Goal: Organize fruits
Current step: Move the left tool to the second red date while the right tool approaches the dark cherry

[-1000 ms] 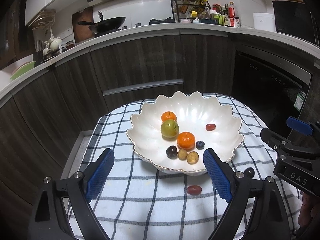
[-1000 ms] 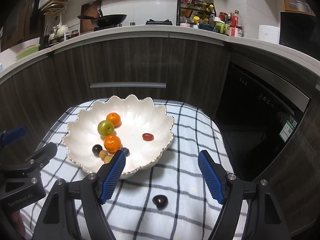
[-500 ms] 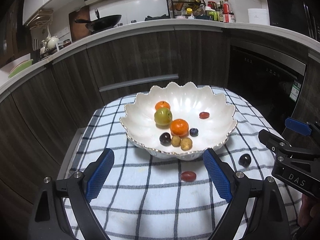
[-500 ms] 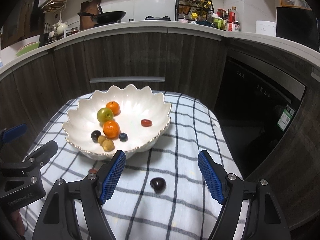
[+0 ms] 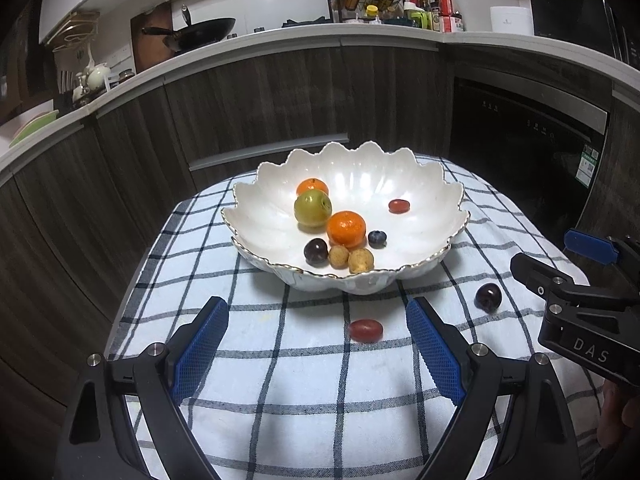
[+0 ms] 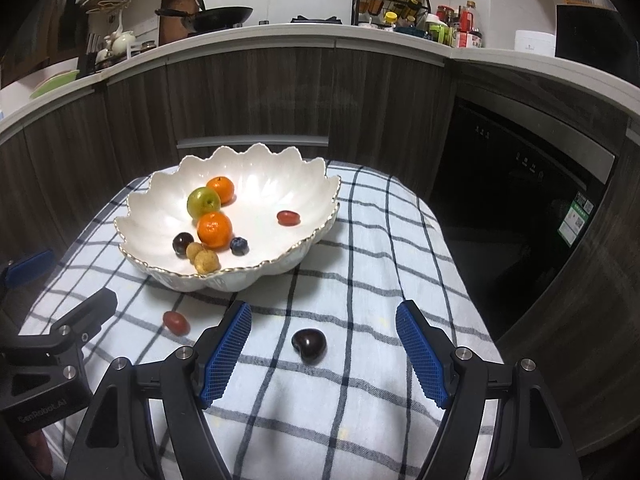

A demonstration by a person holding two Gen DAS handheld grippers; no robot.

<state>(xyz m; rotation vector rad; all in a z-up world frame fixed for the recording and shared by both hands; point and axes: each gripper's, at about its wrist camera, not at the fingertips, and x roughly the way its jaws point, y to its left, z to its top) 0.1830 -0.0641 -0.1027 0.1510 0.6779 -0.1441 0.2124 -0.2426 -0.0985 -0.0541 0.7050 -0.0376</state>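
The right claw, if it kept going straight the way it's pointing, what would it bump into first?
Probably the dark cherry lying on the checked cloth. It sits just ahead of the open right claw, between its blue pads and not touching them. Depth is hard to judge here.

White scalloped bowl (image 5: 432,184) at frame center, holding two oranges (image 5: 346,229), green fruit (image 5: 313,209), small ones. Red grape (image 5: 365,330) and dark cherry (image 5: 488,297) on cloth, lower right.

Bare cloth (image 6: 352,288) before bowl (image 6: 168,200)
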